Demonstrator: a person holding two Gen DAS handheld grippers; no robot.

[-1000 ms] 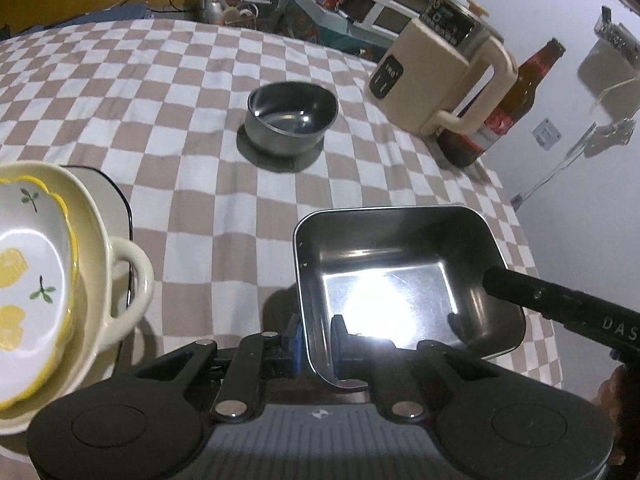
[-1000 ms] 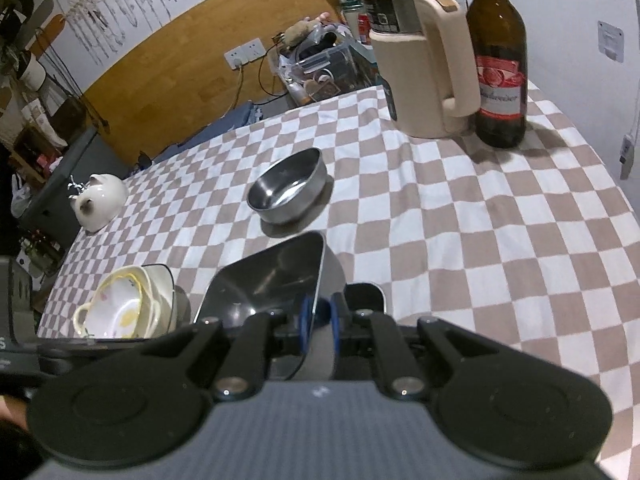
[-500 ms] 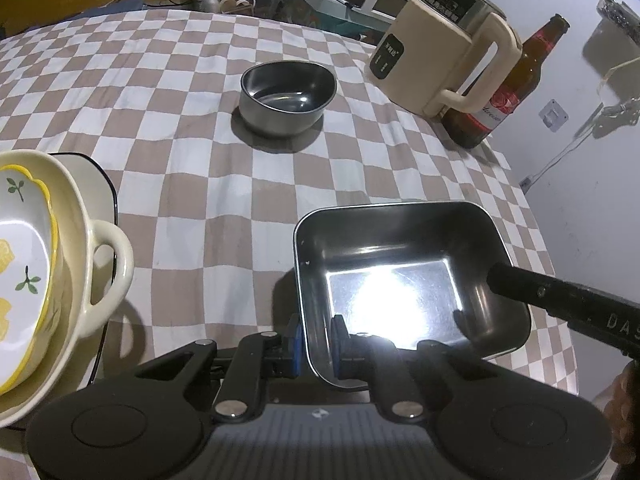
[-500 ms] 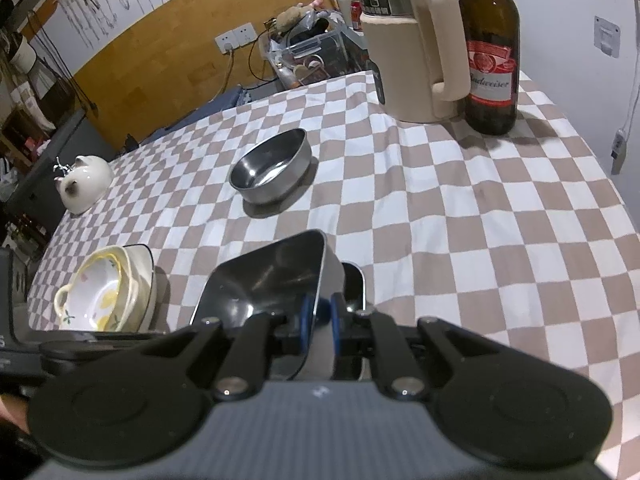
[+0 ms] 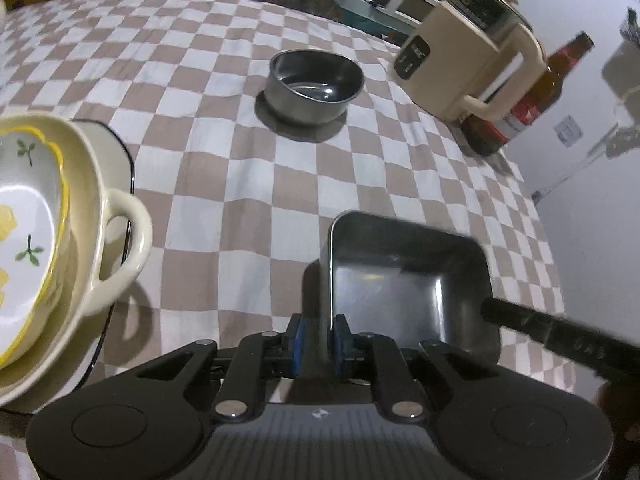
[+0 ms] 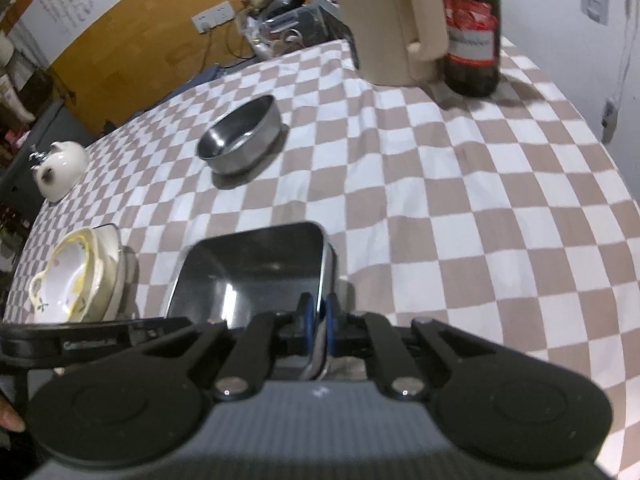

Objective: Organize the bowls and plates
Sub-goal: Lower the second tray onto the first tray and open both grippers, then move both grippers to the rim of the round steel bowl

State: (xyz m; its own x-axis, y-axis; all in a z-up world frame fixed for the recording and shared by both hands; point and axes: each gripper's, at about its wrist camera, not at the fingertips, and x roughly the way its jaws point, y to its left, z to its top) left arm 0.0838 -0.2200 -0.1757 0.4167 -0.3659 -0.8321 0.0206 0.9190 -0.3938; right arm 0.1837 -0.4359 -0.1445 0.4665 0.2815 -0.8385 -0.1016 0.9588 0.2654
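A square steel tray (image 5: pixel 400 280) is gripped from both sides just over the checked cloth. My left gripper (image 5: pixel 318 338) is shut on its left wall, blue pads on either side. My right gripper (image 6: pixel 319 318) holds the tray's (image 6: pixel 256 264) right rim; its jaws are closing, pressed on the thin wall. A round steel bowl (image 5: pixel 316 80) stands farther back in the middle, also seen as the bowl (image 6: pixel 240 140) in the right wrist view. A stack of cream and yellow-flowered ceramic bowls (image 5: pixel 60 220) sits on a plate at the left.
A cream electric kettle (image 5: pixel 468 64) and a brown beer bottle (image 5: pixel 532 100) stand at the back right. A white teapot (image 6: pixel 60 168) sits far left. The table's edge (image 6: pixel 616 208) drops off at the right, with bare cloth between tray and bowl.
The tray has sunk a little and tilted, and the bright glare on its floor is gone. The right gripper's pads have drawn closer together on the rim. Both grippers keep their hold.
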